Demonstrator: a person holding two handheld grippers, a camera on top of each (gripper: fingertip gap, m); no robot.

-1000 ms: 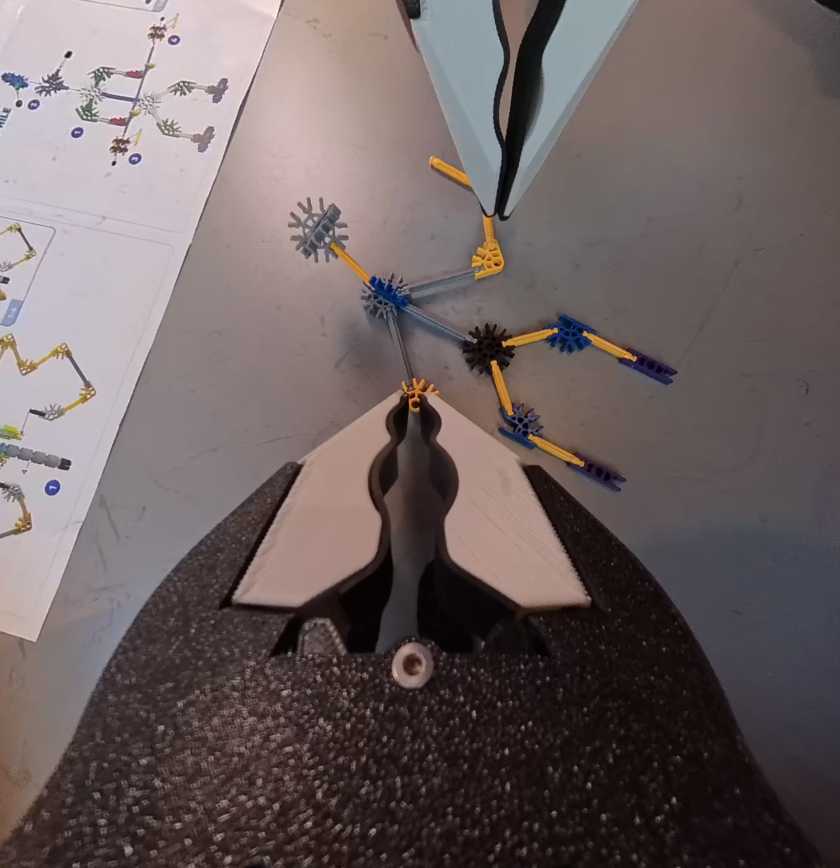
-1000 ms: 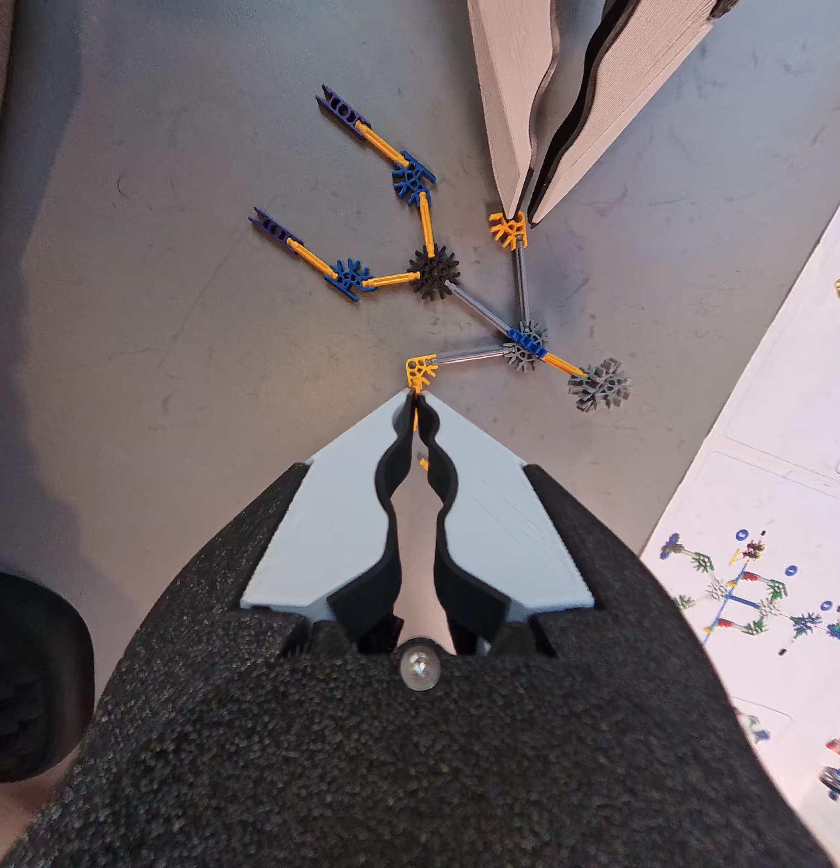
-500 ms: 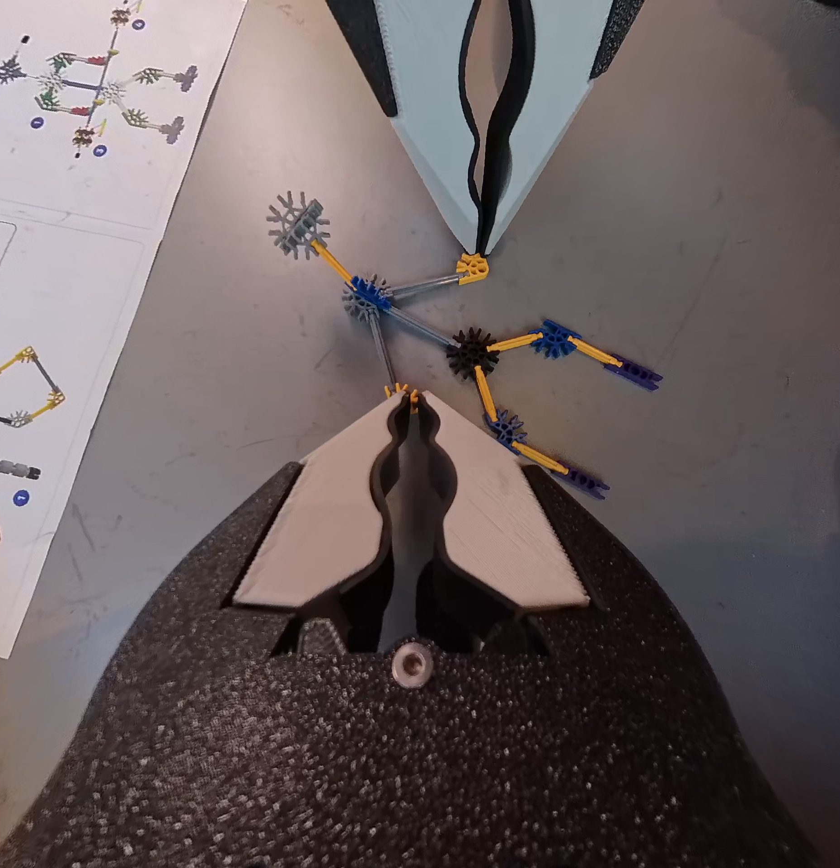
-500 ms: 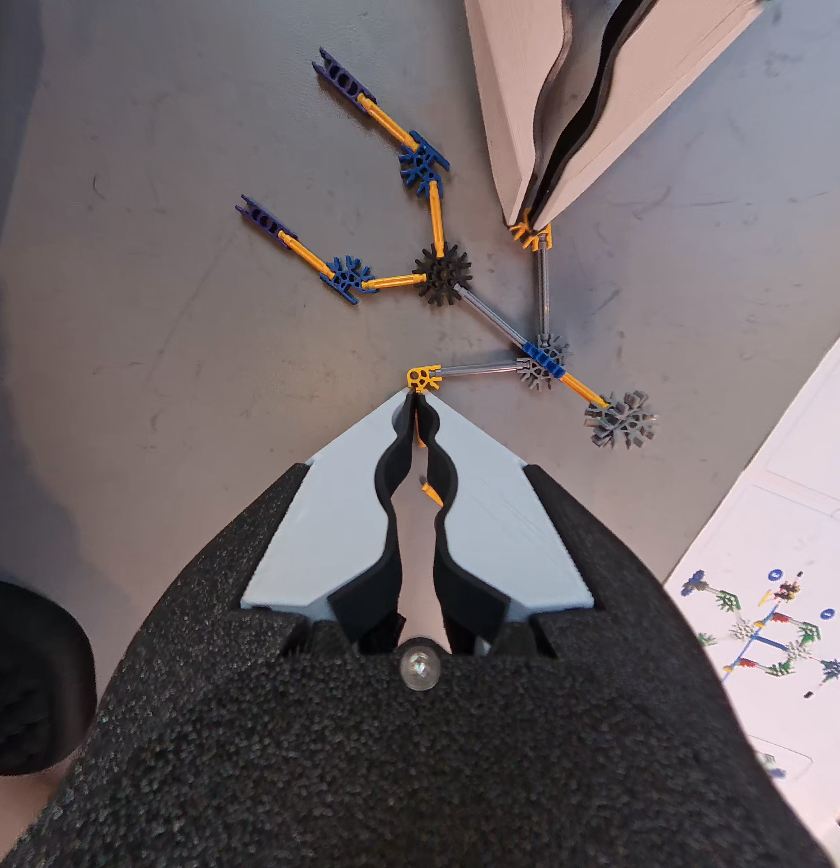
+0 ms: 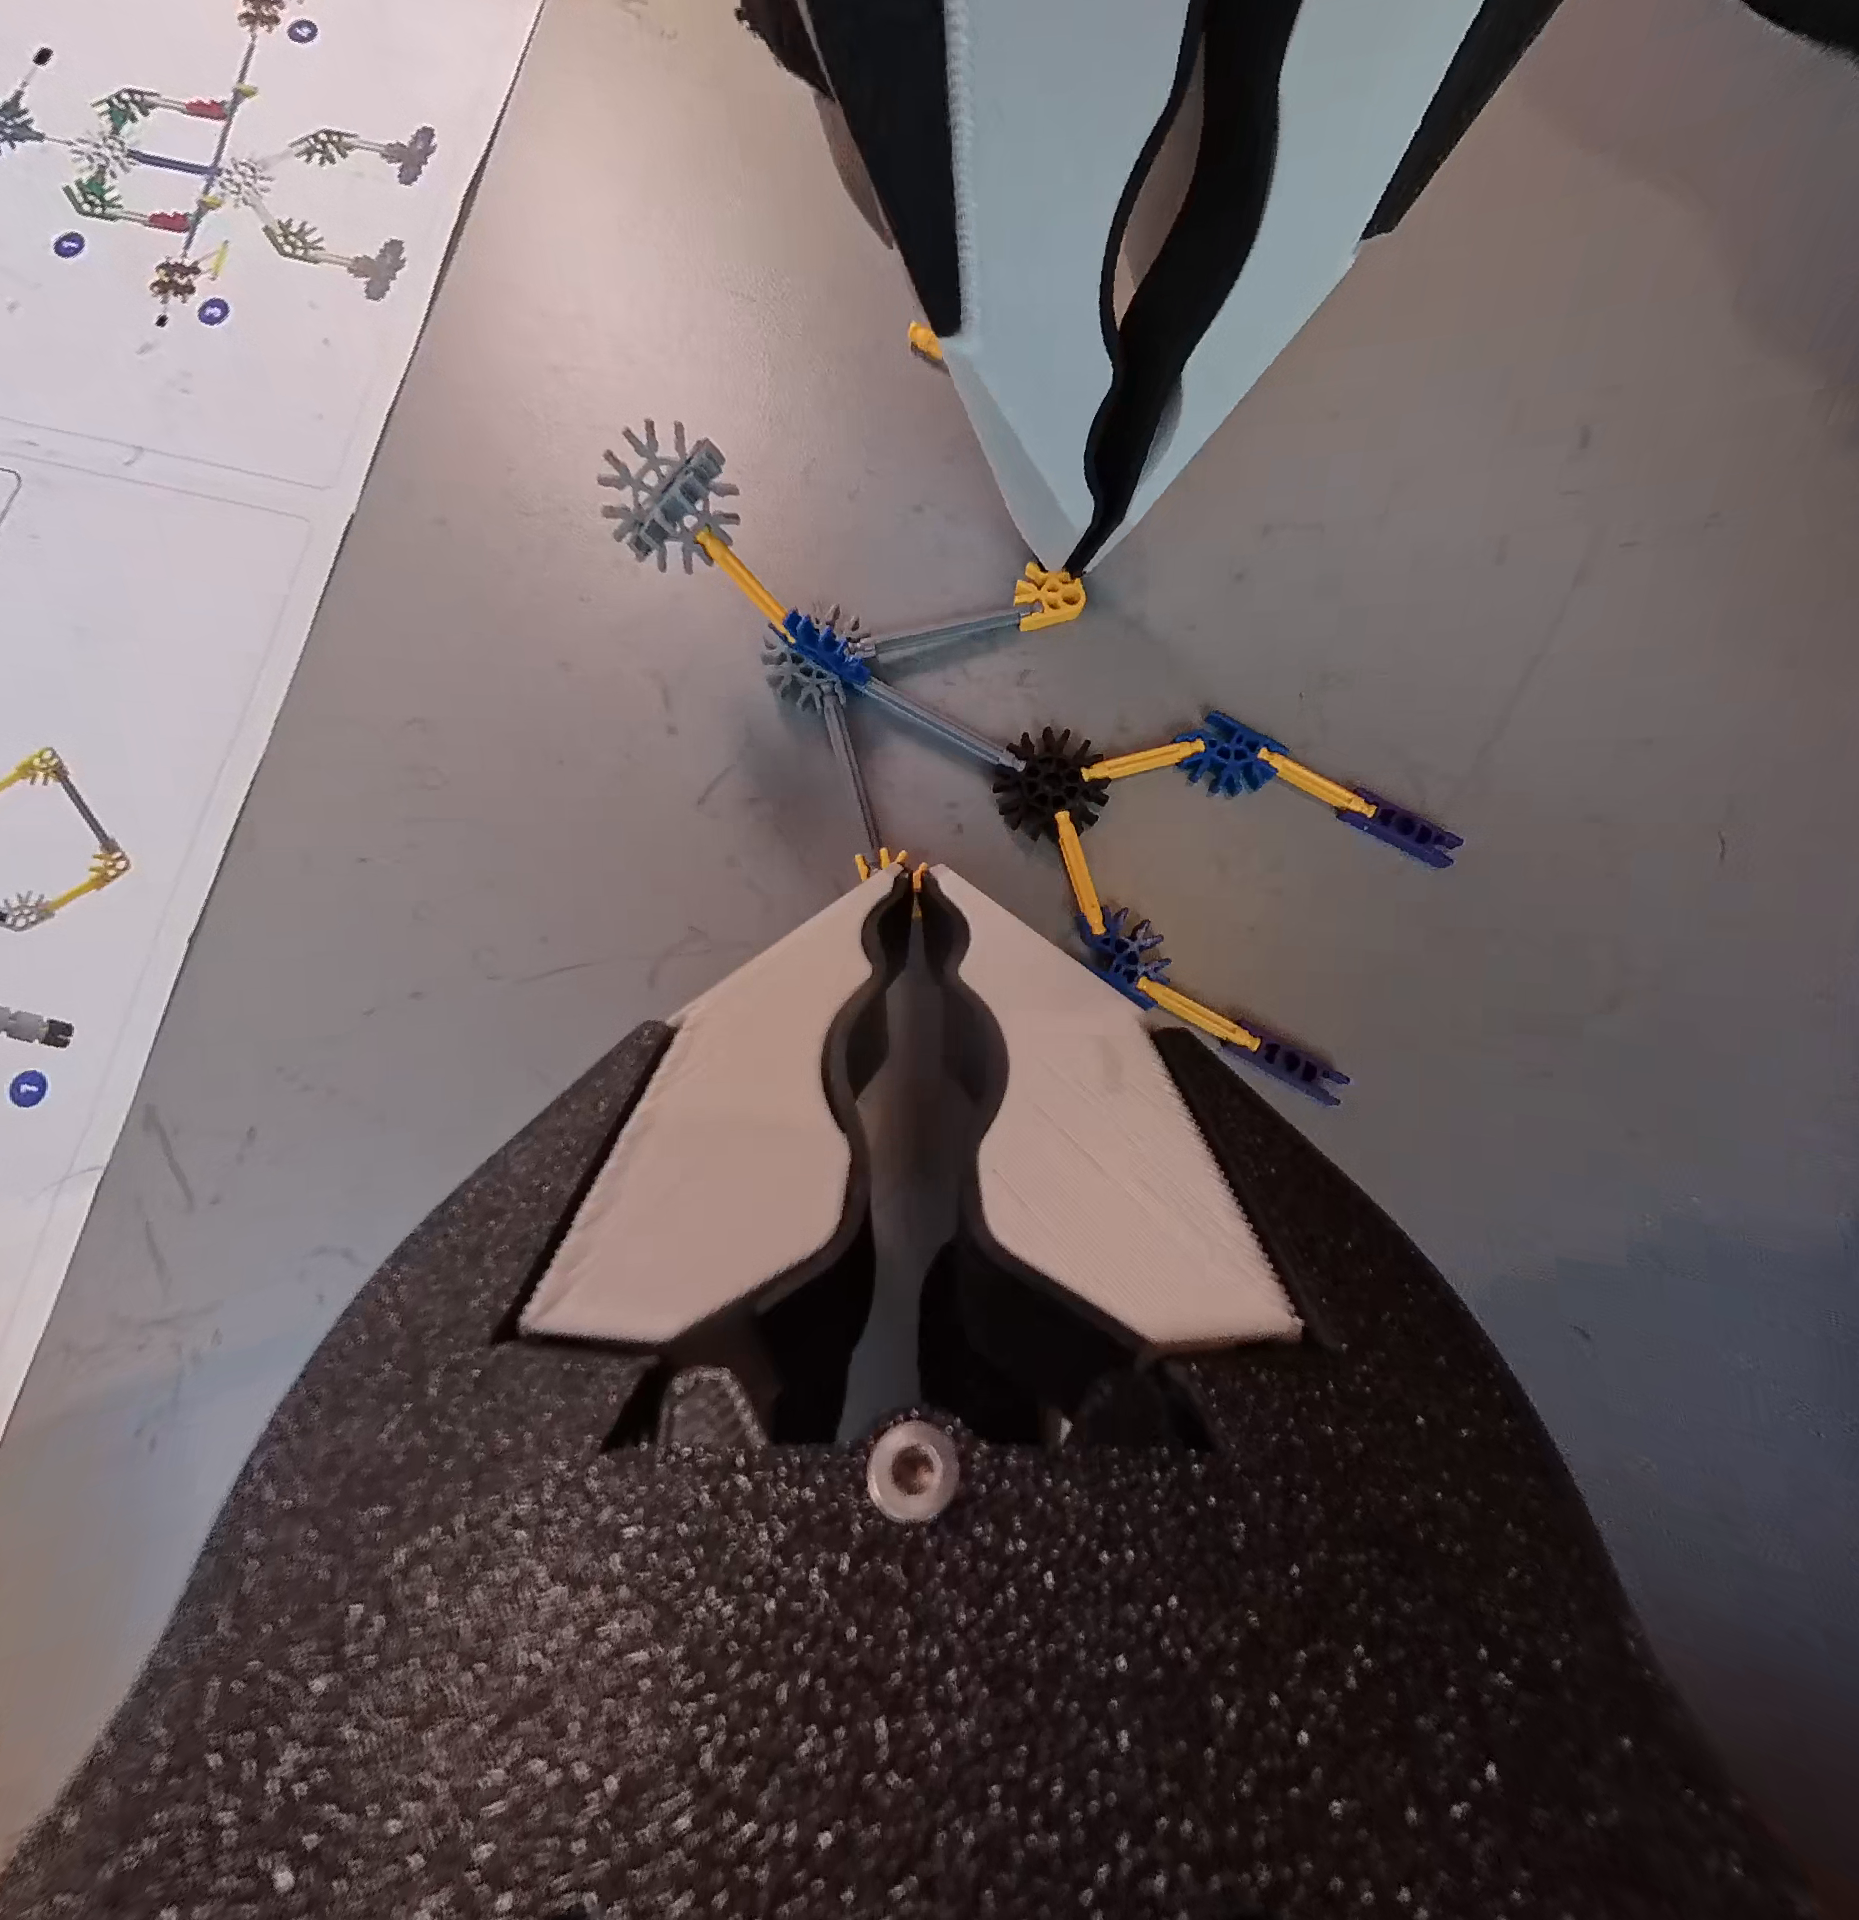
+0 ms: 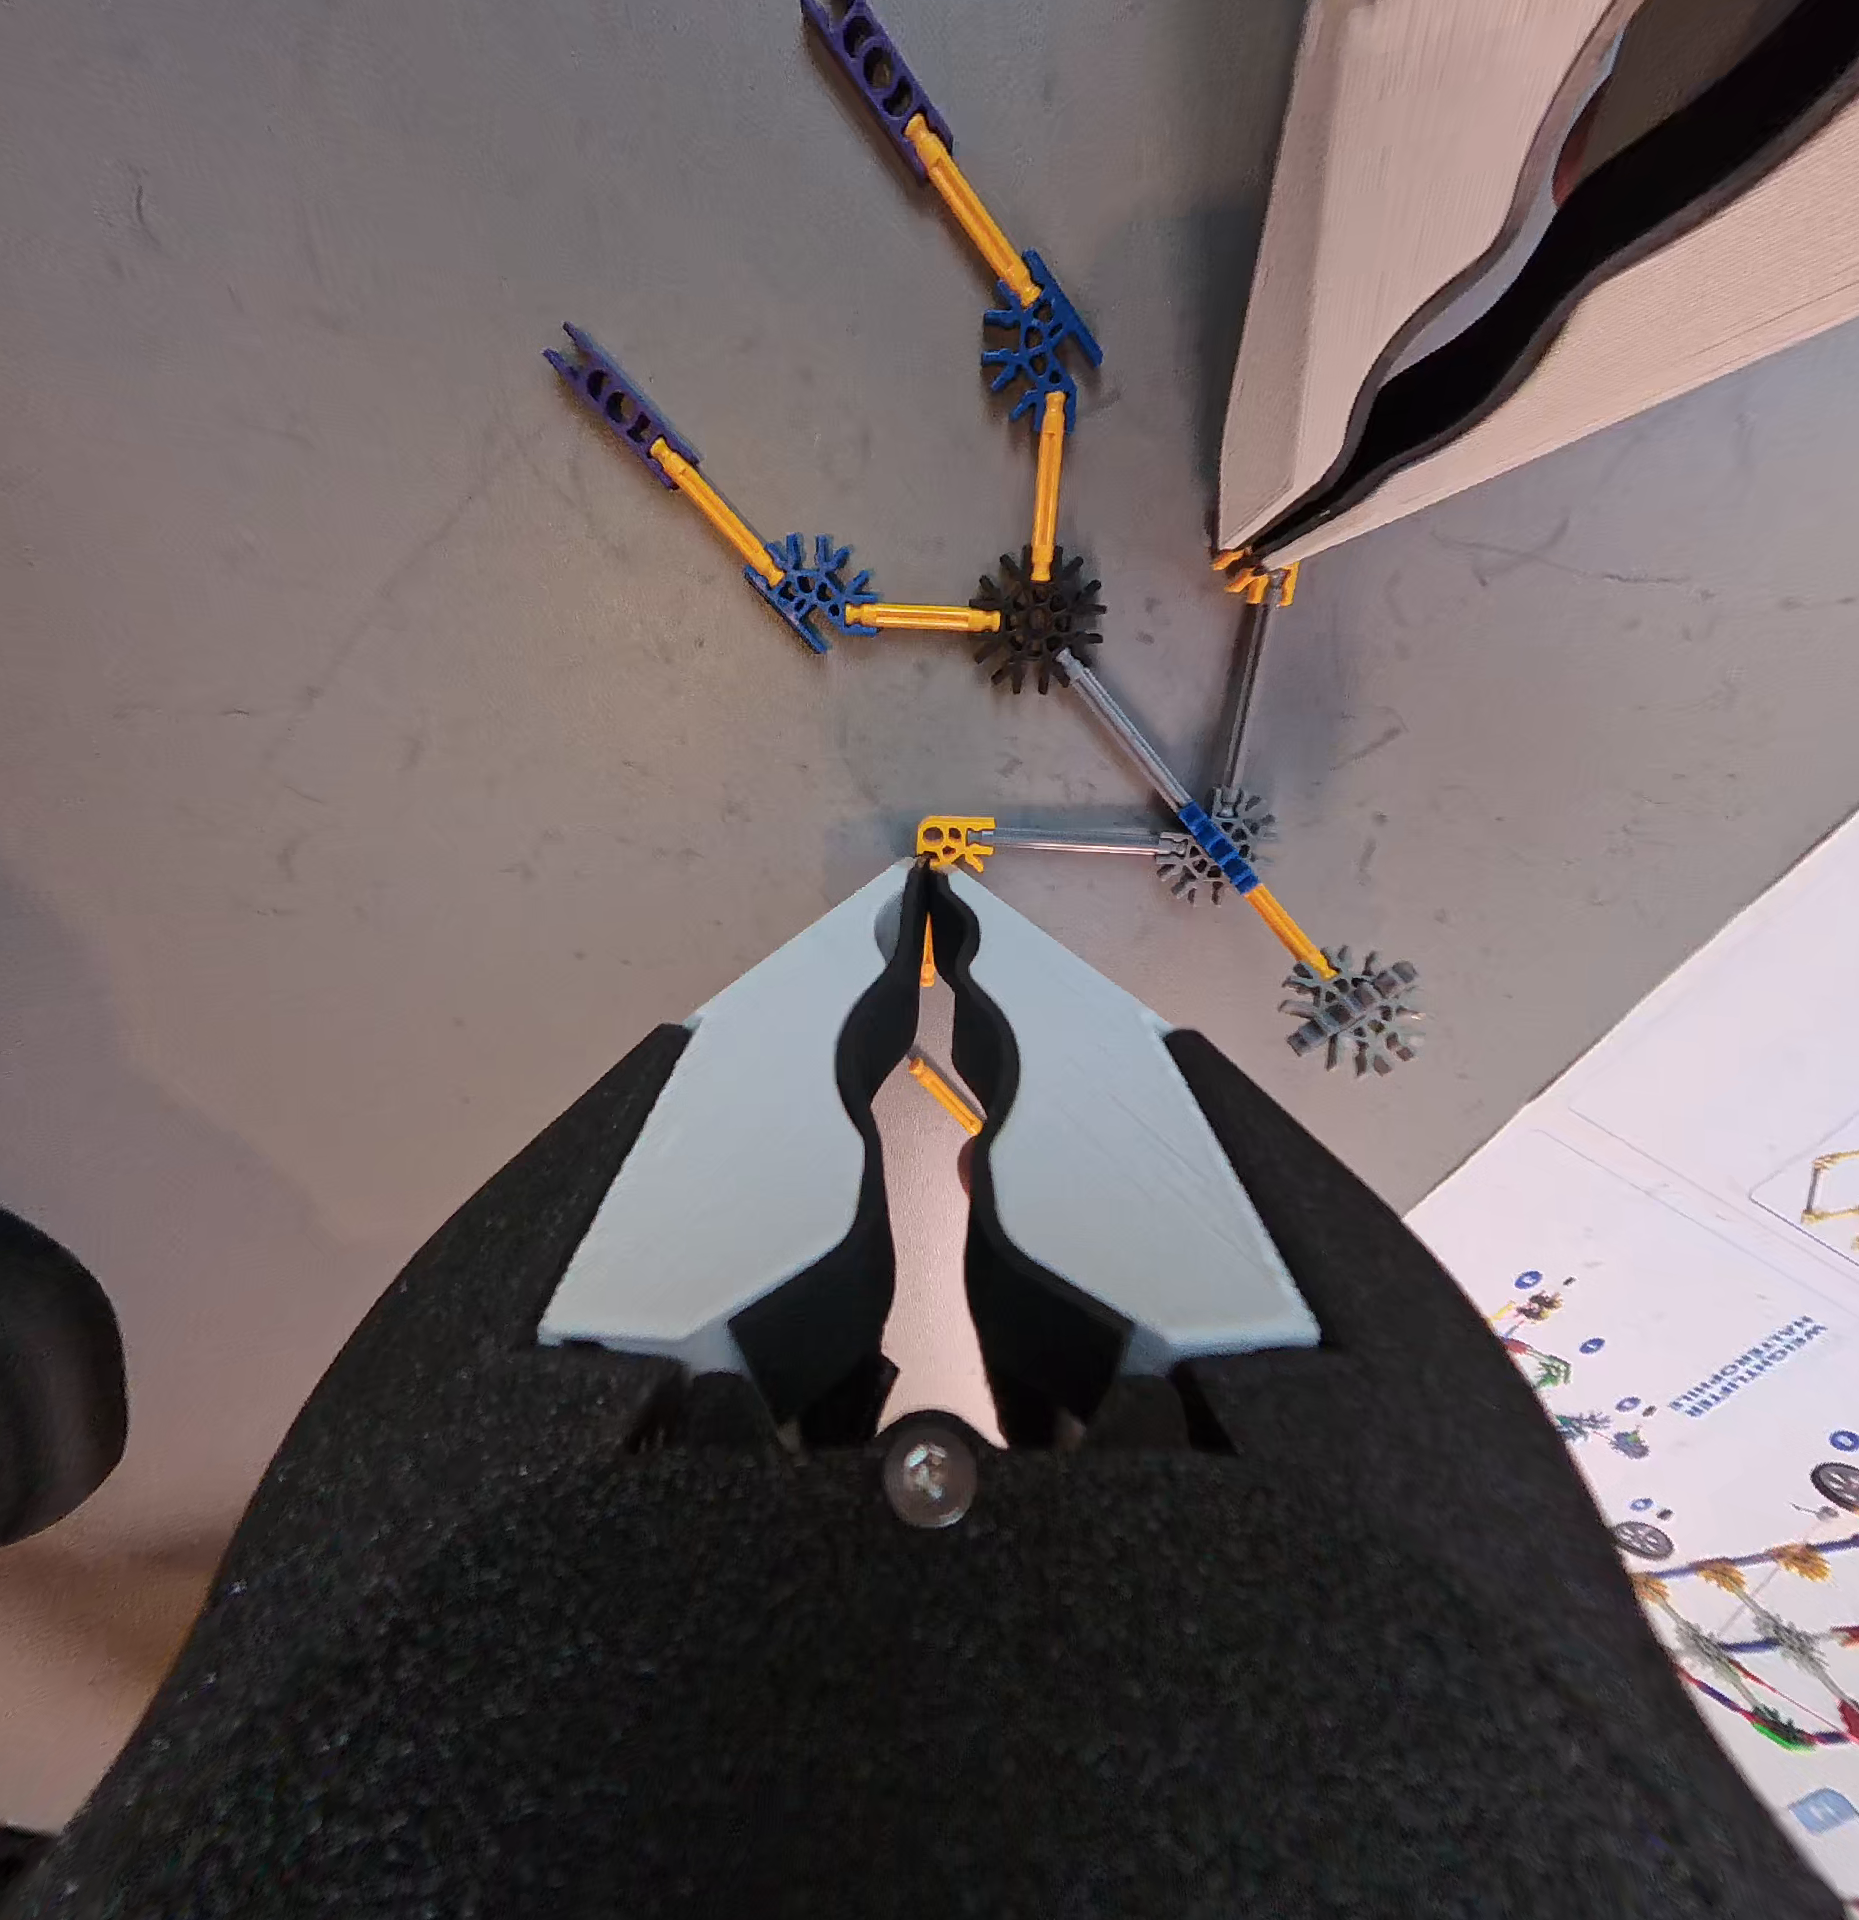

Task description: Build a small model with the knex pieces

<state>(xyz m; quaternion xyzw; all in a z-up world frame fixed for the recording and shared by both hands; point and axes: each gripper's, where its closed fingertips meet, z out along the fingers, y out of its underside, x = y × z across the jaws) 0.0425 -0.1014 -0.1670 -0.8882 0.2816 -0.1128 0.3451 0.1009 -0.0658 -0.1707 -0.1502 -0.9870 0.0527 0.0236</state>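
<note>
- A small toy figure of rods and connectors [image 5: 831, 655] lies flat on the grey table [image 5: 1527, 520], between the two grippers.
- Its long axis runs from the grey snowflake connector [image 5: 667, 496], through a blue and grey hub [image 6: 1221, 854] and a grey rod, to the black round connector [image 5: 1050, 781]. In the left wrist view this line goes from upper left to lower right.
- From the black connector two legs spread out, each of yellow rods, a blue connector and a purple end piece [image 5: 1401, 828]. They point away to the right in the left wrist view.
- From the hub two grey rods go out like arms. One ends in a yellow corner connector [image 6: 951, 840], the other in a small yellow connector [image 5: 889, 862].
- The left gripper [image 5: 917, 883] comes from below in its own view, fingers pointing forward and low to the table. Its jaws are closed on the small yellow connector.
- The right gripper [image 6: 930, 878] stands opposite. Its jaws are pressed together on a short yellow rod [image 6: 927, 951] plugged in the yellow corner connector.
- Another loose yellow rod [image 6: 946, 1096] lies on the table under the right gripper.
- A white instruction sheet [image 5: 125, 520] lies on the table, well apart from the figure.
</note>
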